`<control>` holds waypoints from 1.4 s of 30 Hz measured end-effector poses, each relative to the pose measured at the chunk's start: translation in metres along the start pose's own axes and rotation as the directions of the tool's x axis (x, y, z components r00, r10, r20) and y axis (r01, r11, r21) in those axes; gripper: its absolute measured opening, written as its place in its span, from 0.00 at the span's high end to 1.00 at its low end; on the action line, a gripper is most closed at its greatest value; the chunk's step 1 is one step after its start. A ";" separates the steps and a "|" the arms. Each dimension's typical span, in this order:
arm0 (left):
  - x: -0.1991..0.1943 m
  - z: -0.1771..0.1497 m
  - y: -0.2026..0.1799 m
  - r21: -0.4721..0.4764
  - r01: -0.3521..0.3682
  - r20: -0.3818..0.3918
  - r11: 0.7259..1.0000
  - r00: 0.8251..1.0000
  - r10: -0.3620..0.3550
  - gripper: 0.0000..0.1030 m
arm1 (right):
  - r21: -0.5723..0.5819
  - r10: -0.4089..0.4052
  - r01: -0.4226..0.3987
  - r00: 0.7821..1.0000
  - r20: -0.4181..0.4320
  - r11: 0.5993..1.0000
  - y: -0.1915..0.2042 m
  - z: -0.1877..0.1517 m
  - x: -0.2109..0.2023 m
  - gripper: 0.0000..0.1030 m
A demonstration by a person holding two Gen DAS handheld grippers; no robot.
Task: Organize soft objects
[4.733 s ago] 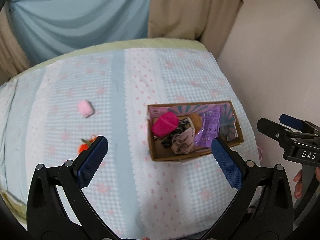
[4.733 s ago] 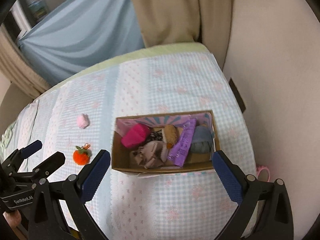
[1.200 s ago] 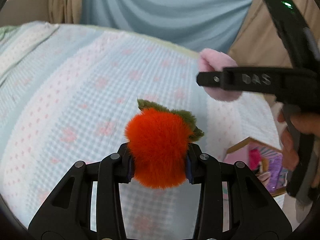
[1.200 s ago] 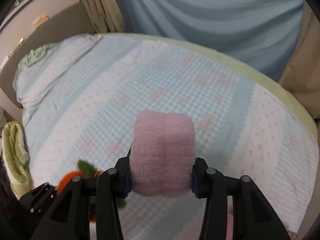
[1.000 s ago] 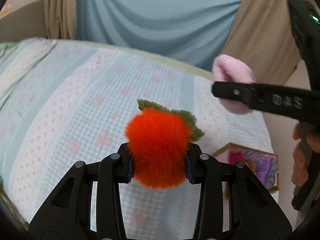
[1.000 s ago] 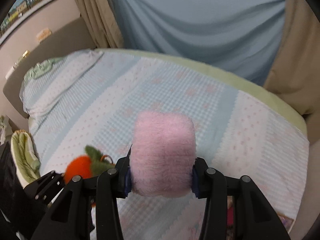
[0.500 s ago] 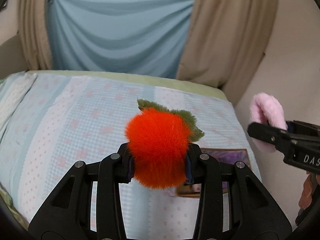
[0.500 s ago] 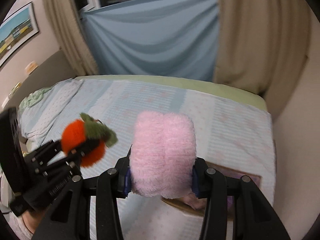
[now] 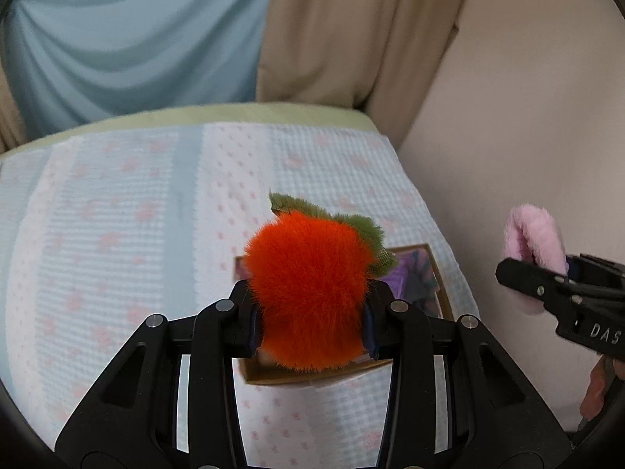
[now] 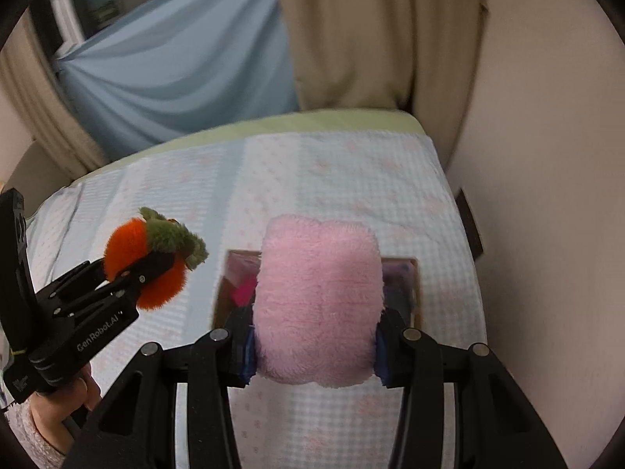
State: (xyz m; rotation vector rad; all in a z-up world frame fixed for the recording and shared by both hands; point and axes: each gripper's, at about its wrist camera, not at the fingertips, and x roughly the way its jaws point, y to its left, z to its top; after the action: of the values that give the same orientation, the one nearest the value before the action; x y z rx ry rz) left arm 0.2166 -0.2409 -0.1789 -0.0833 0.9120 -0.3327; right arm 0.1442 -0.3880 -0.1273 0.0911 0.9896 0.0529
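My left gripper (image 9: 310, 322) is shut on a fluffy orange plush fruit (image 9: 308, 289) with a green leaf, held in the air above the bed. It also shows in the right wrist view (image 10: 144, 265). My right gripper (image 10: 314, 346) is shut on a fluffy pink plush (image 10: 316, 297), also seen in the left wrist view (image 9: 533, 246) at the right. A cardboard box (image 9: 439, 285) with several soft items lies on the bed below and behind both plushes; it shows partly in the right wrist view (image 10: 416, 289).
The bed has a pale blue and white checked cover (image 9: 117, 234) with pink dots. A cream wall (image 10: 547, 156) runs along the bed's right side. Blue and beige curtains (image 9: 156, 39) hang behind.
Both grippers have swung right with their plushes, from over the open bed to above the cardboard box. The box now sits right behind each plush.
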 end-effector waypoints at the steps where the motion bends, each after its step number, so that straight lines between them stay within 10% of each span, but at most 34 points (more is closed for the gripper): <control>1: 0.009 0.000 -0.003 0.002 0.003 -0.015 1.000 1.000 -0.003 0.66 | 0.014 -0.007 0.007 1.000 -0.015 1.000 -0.008 -0.002 0.007 0.59; 19: 0.172 -0.026 -0.014 0.119 -0.002 -0.315 0.993 0.948 0.039 0.66 | 0.215 0.083 -0.016 0.949 -0.303 0.976 -0.078 -0.040 0.170 0.59; 21: 0.173 -0.028 -0.013 0.128 -0.013 -0.311 0.992 0.949 0.053 0.54 | 0.225 0.095 -0.029 0.953 -0.288 0.974 -0.078 -0.036 0.175 0.56; 23: 0.176 -0.029 -0.012 0.147 -0.033 -0.322 0.989 0.943 0.080 0.01 | 0.229 0.109 -0.047 0.959 -0.263 0.972 -0.078 -0.031 0.177 0.37; 24: 0.174 -0.030 -0.010 0.154 -0.041 -0.317 0.987 0.944 0.088 0.00 | 0.235 0.114 -0.055 0.963 -0.246 0.971 -0.079 -0.028 0.178 0.15; 26: 0.171 -0.031 -0.006 0.158 -0.051 -0.319 0.986 0.942 0.100 0.00 | 0.234 0.110 -0.055 0.967 -0.229 0.971 -0.079 -0.023 0.181 0.01; 42: 0.102 -0.018 -0.001 0.096 -0.063 -0.242 0.993 0.967 0.085 0.00 | 0.228 0.073 -0.029 0.979 -0.188 0.973 -0.075 -0.022 0.132 0.01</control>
State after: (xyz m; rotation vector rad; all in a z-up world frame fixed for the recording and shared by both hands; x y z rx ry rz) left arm 0.2595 -0.2728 -0.2674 0.0751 1.1412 -0.3174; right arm 0.1989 -0.4506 -0.2570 0.3244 1.1873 -0.0033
